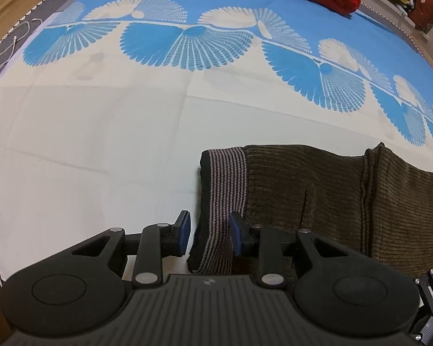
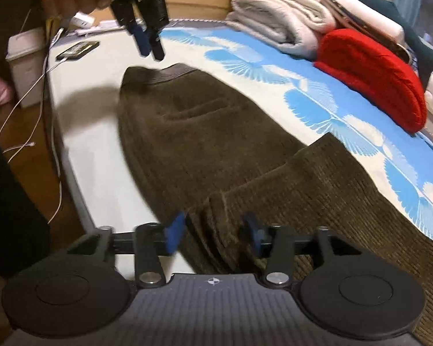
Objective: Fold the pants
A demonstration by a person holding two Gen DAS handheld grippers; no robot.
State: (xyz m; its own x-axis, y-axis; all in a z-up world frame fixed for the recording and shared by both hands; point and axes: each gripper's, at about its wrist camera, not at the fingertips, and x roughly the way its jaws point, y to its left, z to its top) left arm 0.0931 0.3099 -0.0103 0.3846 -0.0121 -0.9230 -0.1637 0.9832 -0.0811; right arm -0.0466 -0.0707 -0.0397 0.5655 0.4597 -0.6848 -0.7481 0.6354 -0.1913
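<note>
Brown corduroy pants (image 1: pixel 317 190) lie flat on the bed, with a striped waistband (image 1: pixel 228 178) at their left end. My left gripper (image 1: pixel 209 233) is open, its jaws on either side of the waistband's near corner; in the right wrist view it (image 2: pixel 150 47) hangs above the waistband (image 2: pixel 170 72) and looks narrow there. My right gripper (image 2: pixel 213 232) is open, its blue pads astride a bunched, folded edge of the pants (image 2: pixel 216 144) near the legs' end.
The bed sheet (image 1: pixel 101 144) is white with blue fan prints. A red cushion (image 2: pixel 375 77) and folded white blankets (image 2: pixel 277 14) sit at the far side. A phone (image 2: pixel 78 49) and white cables (image 2: pixel 37 92) lie at the bed's left edge.
</note>
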